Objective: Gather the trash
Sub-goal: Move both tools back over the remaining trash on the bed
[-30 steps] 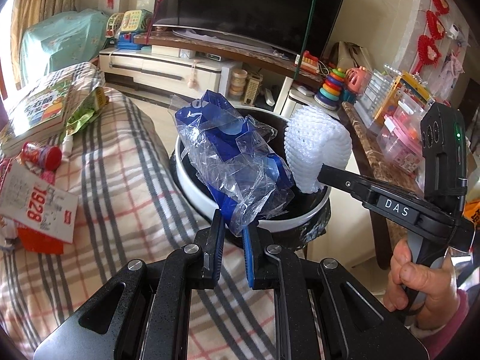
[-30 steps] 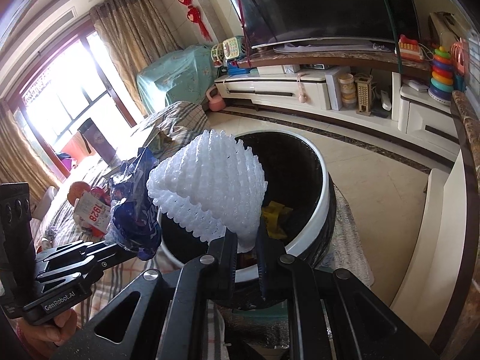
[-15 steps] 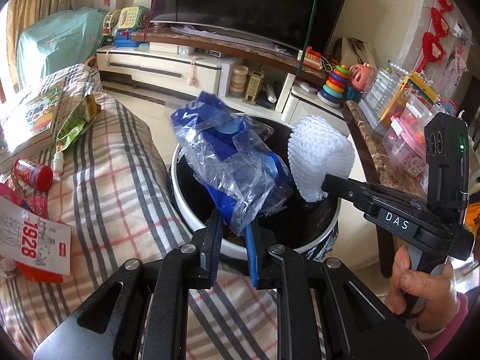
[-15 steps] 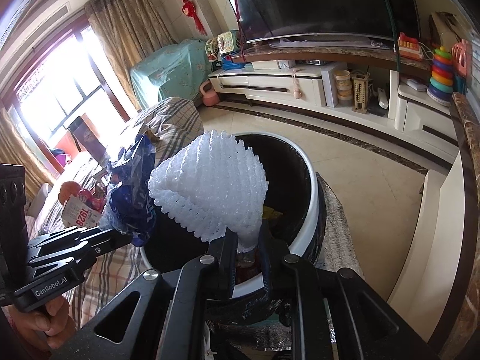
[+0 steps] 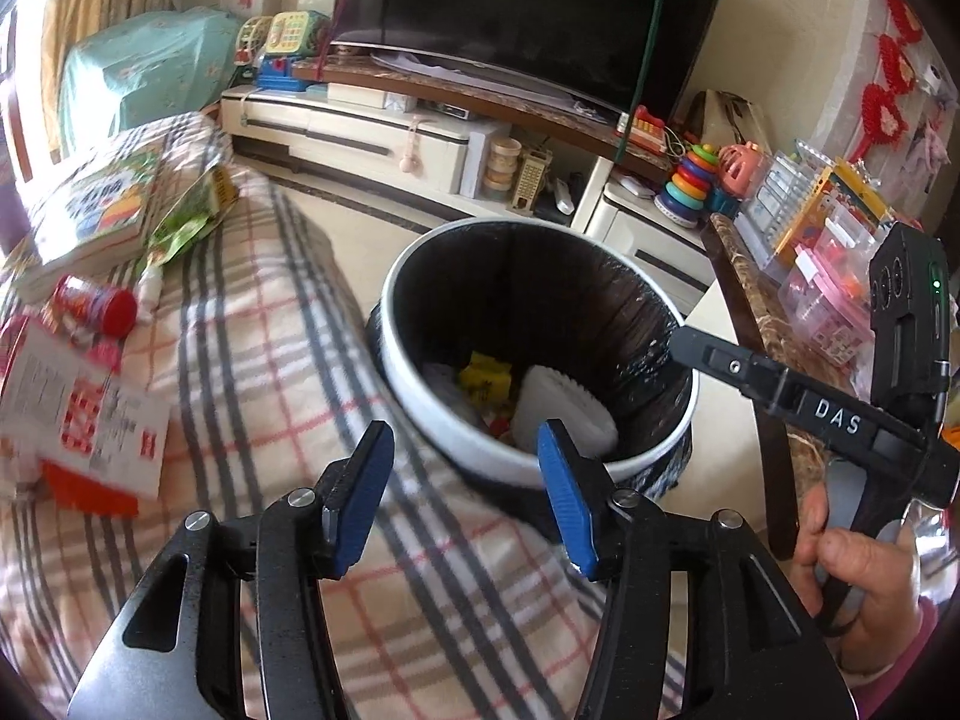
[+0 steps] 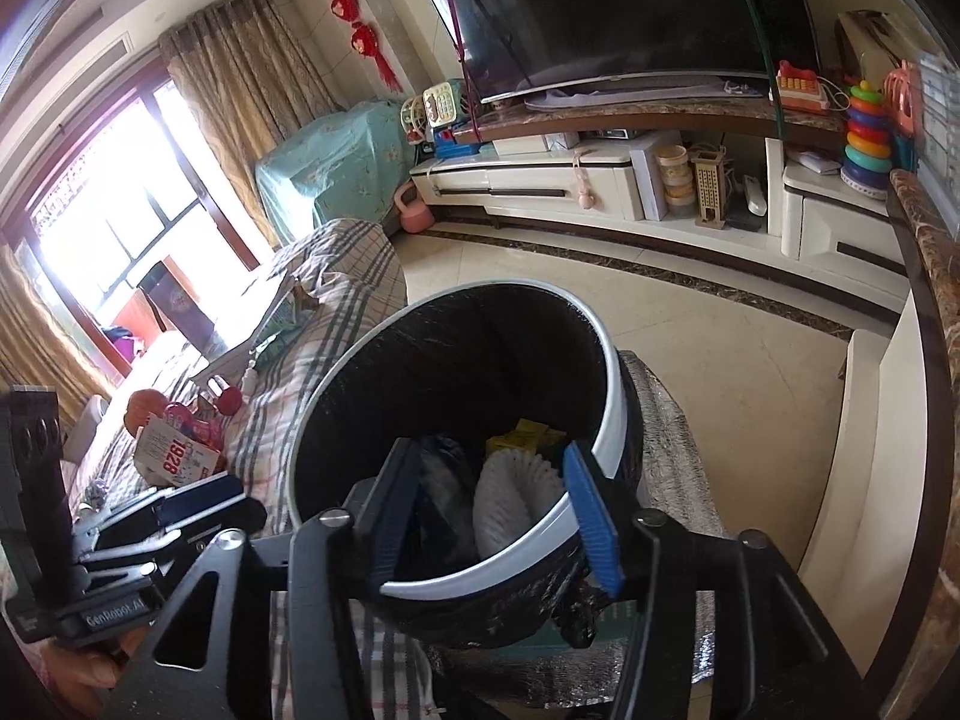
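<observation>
A round trash bin with a white rim (image 5: 420, 420) (image 6: 612, 384) and a black liner stands beside the plaid-covered sofa. The white foam net (image 5: 564, 408) (image 6: 516, 498) lies inside it, next to a yellow wrapper (image 5: 486, 372) (image 6: 528, 435). The blue plastic bag (image 6: 444, 480) also lies in the bin, dark and partly hidden. My left gripper (image 5: 465, 504) is open and empty just short of the bin's near rim. My right gripper (image 6: 489, 516) is open and empty over the bin; it shows at the right in the left wrist view (image 5: 720, 363).
On the plaid cover (image 5: 252, 372) lie a red-capped bottle (image 5: 96, 303), a red and white "1928" packet (image 5: 78, 414) (image 6: 171, 462), a green wrapper (image 5: 186, 222) and a book (image 5: 96, 210). A TV stand (image 6: 600, 180) with toys lines the far wall. A marble-topped counter (image 5: 756, 312) is to the right.
Both grippers have opened. The blue plastic bag and the white foam net have dropped from them into the bin.
</observation>
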Motion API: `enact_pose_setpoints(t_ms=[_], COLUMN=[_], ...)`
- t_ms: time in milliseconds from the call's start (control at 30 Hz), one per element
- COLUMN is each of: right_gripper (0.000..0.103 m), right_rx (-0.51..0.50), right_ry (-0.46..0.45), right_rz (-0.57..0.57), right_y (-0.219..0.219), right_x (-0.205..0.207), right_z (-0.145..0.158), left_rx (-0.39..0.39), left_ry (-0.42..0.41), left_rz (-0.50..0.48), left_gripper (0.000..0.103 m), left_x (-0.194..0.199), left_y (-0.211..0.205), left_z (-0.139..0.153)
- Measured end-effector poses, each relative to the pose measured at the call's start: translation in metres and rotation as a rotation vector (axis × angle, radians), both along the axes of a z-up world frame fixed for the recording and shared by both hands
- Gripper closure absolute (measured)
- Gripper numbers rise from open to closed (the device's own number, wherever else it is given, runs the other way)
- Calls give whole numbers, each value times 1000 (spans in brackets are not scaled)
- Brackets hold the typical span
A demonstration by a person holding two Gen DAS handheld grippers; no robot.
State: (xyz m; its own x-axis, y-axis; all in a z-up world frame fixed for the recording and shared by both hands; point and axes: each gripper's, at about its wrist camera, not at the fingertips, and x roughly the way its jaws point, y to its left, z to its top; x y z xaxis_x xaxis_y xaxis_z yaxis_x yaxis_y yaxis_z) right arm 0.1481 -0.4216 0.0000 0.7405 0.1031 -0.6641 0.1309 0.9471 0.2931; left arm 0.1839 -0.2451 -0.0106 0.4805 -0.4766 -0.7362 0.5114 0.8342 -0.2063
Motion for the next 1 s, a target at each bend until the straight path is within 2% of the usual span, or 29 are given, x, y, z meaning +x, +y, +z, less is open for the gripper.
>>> enact_pose_setpoints(t_ms=[133, 333, 533, 900, 1000], right_gripper=[32, 25, 23, 22, 18], right_rx=[17, 14, -6, 5, 14], right_ry=[-20, -50, -66, -43, -40], right_rz=[19, 59, 113, 210, 238], right_y=[13, 38, 65, 110, 120], right_x=[-6, -15, -19, -23, -23], right_z=[0, 2, 0, -11, -14], left_rx=[-16, -40, -53, -63, -70], left_ry=[14, 36, 38, 62, 72], left_rz=[42, 115, 192, 303, 331], left_gripper=[49, 43, 42, 42, 42], left_x=[-10, -27, -36, -50, -52], left_y=[20, 58, 95, 149, 161], left_z=[-4, -10, -12, -25, -28])
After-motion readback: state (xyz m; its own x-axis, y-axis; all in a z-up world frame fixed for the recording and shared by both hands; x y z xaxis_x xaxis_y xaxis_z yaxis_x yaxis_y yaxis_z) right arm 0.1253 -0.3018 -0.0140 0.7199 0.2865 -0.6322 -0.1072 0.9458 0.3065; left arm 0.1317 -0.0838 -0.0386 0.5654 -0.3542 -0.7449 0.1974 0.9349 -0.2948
